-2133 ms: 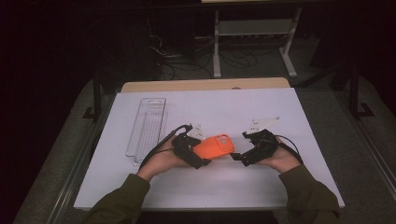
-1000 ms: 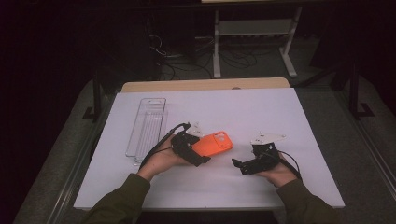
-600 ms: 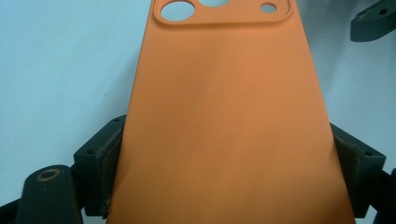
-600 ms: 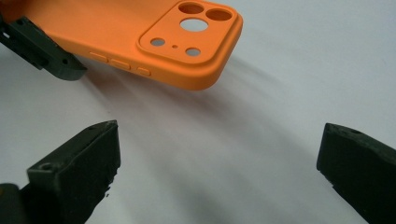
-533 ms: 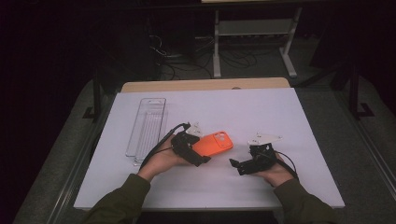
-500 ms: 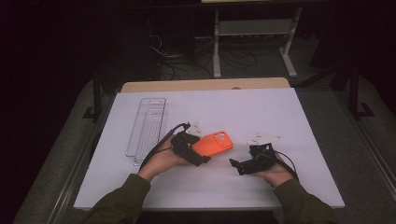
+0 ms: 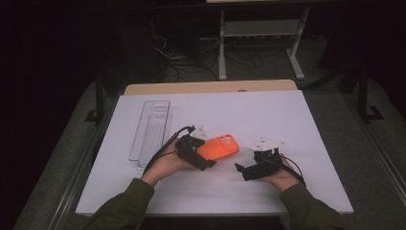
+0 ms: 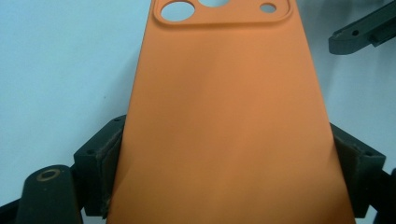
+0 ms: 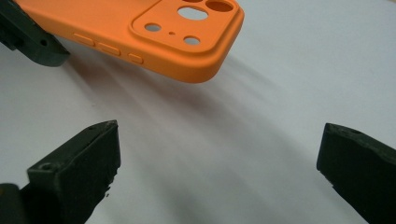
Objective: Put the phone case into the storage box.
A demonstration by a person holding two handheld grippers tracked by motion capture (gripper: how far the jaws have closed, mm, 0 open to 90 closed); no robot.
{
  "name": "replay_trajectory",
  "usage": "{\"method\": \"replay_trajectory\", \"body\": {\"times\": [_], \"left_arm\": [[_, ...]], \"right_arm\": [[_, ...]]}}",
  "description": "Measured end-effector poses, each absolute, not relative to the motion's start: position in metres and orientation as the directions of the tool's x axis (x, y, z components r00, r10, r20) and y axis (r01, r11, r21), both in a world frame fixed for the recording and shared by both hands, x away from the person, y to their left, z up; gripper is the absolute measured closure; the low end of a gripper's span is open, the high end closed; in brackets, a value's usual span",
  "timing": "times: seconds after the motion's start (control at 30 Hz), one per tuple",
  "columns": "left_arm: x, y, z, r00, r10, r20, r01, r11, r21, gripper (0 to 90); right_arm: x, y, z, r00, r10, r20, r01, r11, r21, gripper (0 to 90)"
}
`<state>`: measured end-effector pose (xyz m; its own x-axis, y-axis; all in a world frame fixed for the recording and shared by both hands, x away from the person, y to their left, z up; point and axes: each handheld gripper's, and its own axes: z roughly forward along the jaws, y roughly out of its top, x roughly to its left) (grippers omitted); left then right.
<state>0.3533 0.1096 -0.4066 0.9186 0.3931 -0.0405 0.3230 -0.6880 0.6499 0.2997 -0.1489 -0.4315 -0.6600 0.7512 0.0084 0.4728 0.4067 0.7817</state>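
Left claw (image 7: 203, 160) is clamped on the long sides of the orange case (image 7: 220, 146), gripping its bottom end, so the camera-hole end sticks out unsupported toward the counter's (image 7: 287, 115) far right corner. My worry is that the soft case bows or twists out of the pads if I squeeze or bump it. Right claw (image 7: 240, 168) is wide open and empty, just right of the case, near the front edge, not touching it.
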Motion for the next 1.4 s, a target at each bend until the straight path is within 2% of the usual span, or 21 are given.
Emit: {"method": "replay_trajectory", "body": {"times": [1.4], "left_arm": [[0.353,0.1105,-0.4054,0.92,0.391,-0.029,0.313,-0.689,0.654,15.5]], "right_arm": [[0.2945,-0.1409,-0.4313,-0.671,0.696,-0.254,0.305,0.572,0.761,0.0]]}}
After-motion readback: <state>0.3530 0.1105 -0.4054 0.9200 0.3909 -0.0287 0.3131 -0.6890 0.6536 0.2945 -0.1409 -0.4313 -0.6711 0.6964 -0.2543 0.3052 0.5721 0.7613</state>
